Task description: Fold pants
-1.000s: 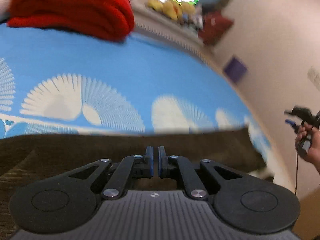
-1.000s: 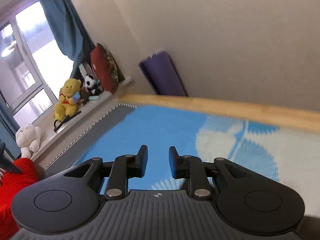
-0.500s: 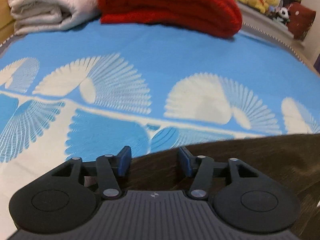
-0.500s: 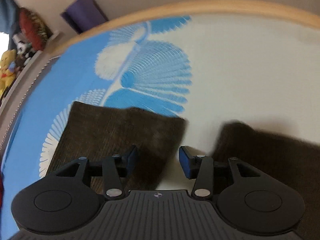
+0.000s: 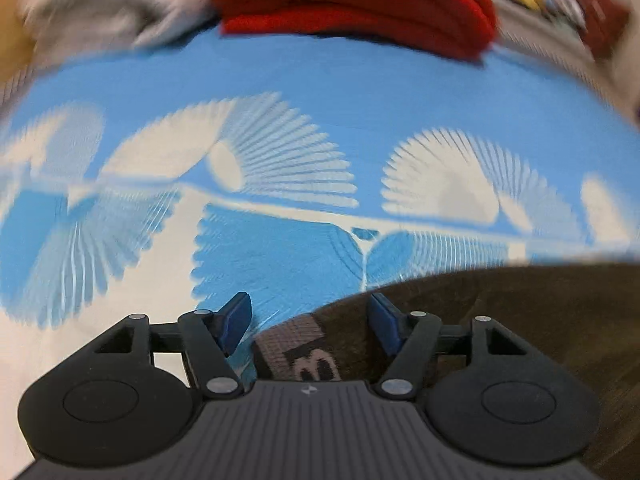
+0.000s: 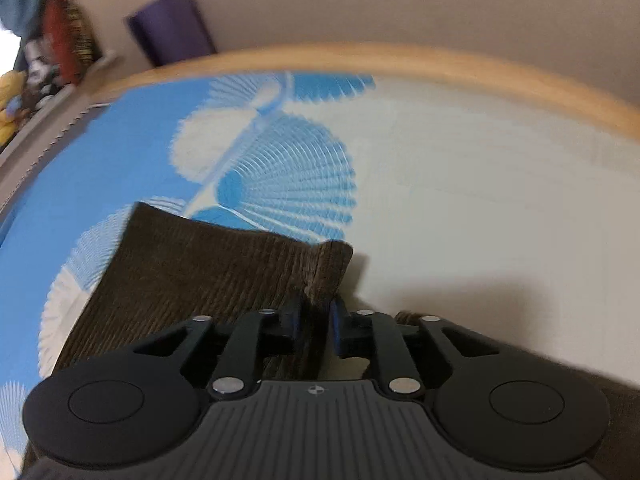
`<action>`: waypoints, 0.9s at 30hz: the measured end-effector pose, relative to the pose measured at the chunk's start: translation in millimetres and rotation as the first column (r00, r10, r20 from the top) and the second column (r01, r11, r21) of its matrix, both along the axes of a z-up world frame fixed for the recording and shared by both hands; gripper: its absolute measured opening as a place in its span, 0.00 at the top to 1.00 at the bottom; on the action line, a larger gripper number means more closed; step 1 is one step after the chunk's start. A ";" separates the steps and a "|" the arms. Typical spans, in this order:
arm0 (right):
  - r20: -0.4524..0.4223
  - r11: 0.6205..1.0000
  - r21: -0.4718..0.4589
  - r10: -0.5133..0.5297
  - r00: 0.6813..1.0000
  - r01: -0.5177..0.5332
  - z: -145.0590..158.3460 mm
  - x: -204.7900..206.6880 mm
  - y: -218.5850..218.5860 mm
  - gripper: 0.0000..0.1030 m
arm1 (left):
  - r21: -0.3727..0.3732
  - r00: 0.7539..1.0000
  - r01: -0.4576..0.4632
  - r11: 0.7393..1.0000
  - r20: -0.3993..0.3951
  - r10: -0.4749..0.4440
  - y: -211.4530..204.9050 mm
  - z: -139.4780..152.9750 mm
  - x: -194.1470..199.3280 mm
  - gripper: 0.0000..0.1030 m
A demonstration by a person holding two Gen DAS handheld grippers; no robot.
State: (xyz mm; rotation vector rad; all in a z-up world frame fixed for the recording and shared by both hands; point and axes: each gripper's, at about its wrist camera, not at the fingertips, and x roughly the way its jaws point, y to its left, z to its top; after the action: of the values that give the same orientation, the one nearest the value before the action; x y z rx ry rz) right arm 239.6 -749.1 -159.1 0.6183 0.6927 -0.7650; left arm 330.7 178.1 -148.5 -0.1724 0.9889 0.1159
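Dark brown corduroy pants (image 5: 500,312) lie flat on the blue and white bedspread (image 5: 320,100). My left gripper (image 5: 310,318) is open, low over the waistband corner, where a brown label (image 5: 304,354) shows between the fingers. In the right wrist view, my right gripper (image 6: 316,320) is shut on the hem corner of one pant leg (image 6: 188,272), which is bunched and slightly lifted at the fingertips. The other leg's edge (image 6: 616,412) shows dark at the lower right.
A folded red blanket (image 5: 352,0) and a white blanket (image 5: 108,4) lie at the far side of the bed. A wooden bed rail (image 6: 440,60) runs along the far edge, with a purple roll (image 6: 172,24) against the wall. Stuffed toys sit on a sill.
My right gripper has closed on the pant leg's hem corner. My left gripper has shifted left along the waistband and stays open, with the label now between its fingers.
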 end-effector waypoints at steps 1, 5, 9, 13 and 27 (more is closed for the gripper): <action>0.012 1.000 -0.009 0.015 1.000 -0.015 9.1 -4.5 5.1 0.60 | -0.062 0.999 -0.035 0.997 -0.015 0.034 12.0 0.5 -1.6 0.30; 0.082 0.996 -0.027 0.083 0.993 -0.081 50.2 -30.0 18.9 0.57 | -0.266 0.991 -0.114 0.957 -0.094 0.092 48.4 -12.9 -12.9 0.30; 0.152 0.992 -0.031 0.128 0.980 -0.124 90.4 -62.7 29.6 0.57 | -0.258 0.996 -0.046 0.965 -0.091 0.024 41.7 -26.2 -17.5 0.36; 0.171 0.989 -0.017 0.147 0.974 -0.147 109.1 -111.3 37.9 0.56 | -0.224 0.999 0.014 0.975 -0.042 -0.024 37.8 -20.6 -16.4 0.70; -0.124 0.964 0.260 -0.021 0.992 0.053 22.4 -212.2 -6.3 0.55 | -0.201 0.981 -0.151 0.968 -0.154 0.121 62.9 72.3 -86.3 0.41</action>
State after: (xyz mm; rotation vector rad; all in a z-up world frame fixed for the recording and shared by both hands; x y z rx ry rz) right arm 27.4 -755.4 -136.7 0.8334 0.9054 -0.7549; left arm 244.3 241.0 -76.2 -0.4335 1.1293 0.1502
